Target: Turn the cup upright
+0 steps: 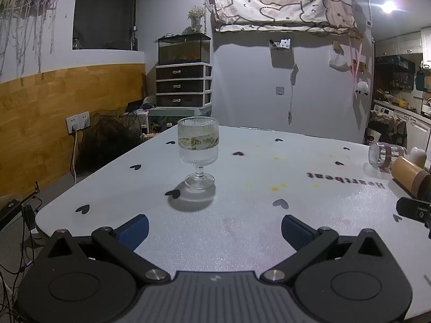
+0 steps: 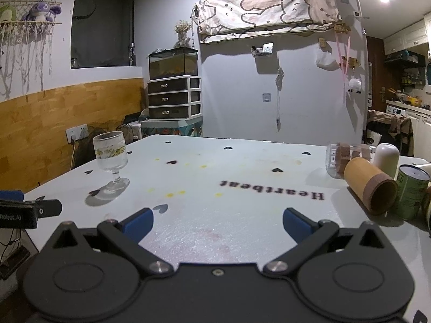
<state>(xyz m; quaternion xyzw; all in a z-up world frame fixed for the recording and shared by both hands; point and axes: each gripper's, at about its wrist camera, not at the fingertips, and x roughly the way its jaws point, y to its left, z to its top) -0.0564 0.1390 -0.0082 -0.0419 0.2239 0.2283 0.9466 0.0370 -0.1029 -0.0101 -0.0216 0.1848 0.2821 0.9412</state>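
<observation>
A ribbed stemmed glass cup [image 1: 198,152] stands upright on the white table [image 1: 242,215], straight ahead of my left gripper [image 1: 214,230], which is open and empty near the front edge. The same cup shows at the left in the right wrist view [image 2: 111,160]. My right gripper [image 2: 217,222] is open and empty over the table's front. A brown cylindrical cup [image 2: 370,185] and a clear glass [image 2: 344,160] lie on their sides at the right; both also show in the left wrist view, the brown cup [image 1: 410,177] and the glass [image 1: 385,156].
A green can [image 2: 412,191] and a white rounded bottle [image 2: 386,158] stand at the table's right edge. The other gripper's body shows at the left edge of the right wrist view [image 2: 24,214]. A drawer unit [image 1: 183,84] stands behind the table.
</observation>
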